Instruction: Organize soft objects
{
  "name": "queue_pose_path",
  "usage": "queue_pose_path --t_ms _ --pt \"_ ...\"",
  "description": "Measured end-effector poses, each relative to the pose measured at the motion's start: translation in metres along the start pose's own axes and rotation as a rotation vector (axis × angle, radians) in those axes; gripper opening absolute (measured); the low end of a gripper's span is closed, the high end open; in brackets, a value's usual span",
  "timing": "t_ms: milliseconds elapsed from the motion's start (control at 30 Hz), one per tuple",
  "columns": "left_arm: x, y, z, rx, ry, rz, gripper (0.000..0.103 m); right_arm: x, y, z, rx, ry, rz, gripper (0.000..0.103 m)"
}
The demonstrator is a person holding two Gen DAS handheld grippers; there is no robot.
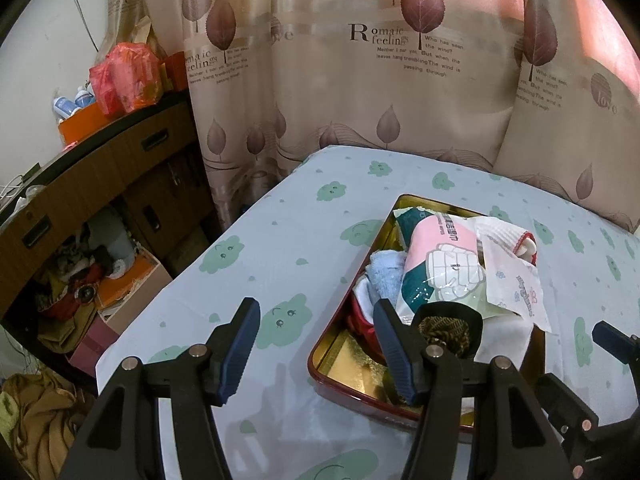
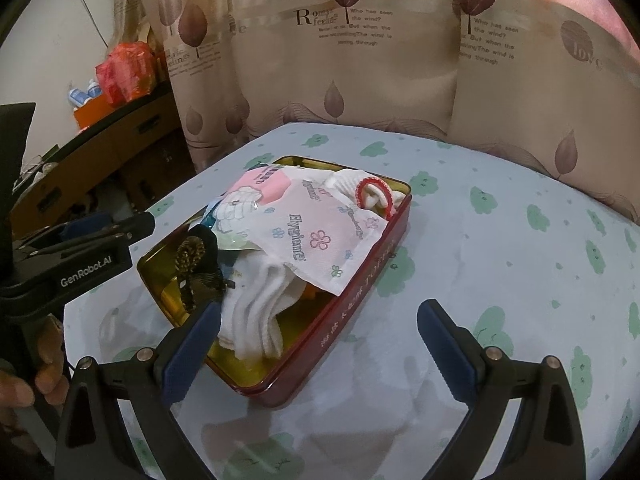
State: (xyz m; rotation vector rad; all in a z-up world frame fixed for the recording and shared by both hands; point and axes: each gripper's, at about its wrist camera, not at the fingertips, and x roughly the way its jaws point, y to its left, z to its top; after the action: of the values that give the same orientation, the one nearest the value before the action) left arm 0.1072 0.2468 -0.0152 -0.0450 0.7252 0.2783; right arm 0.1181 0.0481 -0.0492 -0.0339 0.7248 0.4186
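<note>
A cloud-print sheet (image 2: pixel 500 280) fills the frame's lower half; the red tin (image 2: pixel 352 312), centre-left, is heaped with white socks (image 2: pixel 260 312) and tissue packs (image 2: pixel 320 236). Both the left gripper (image 1: pixel 316 356) and right gripper (image 2: pixel 320 352) gape empty.

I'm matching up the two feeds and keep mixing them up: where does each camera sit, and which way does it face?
Left wrist: on the left gripper, looking down across the bed at the tin's near-left corner; its own open fingers show, with the right gripper at the edge.
Right wrist: on the right gripper, facing the tin's long side; open fingers, the left gripper and a hand show.
Shared: tin, tissue pack, curtain.
</note>
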Motion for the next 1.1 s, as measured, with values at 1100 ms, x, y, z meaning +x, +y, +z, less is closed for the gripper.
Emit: queue_pose_path --t_ms 1100 --pt "-0.0003 0.0003 -0.0006 -0.002 0.008 0.000 0.060 0.0058 0.0071 -0.0029 -0.007 0.028 -0.002 0.098"
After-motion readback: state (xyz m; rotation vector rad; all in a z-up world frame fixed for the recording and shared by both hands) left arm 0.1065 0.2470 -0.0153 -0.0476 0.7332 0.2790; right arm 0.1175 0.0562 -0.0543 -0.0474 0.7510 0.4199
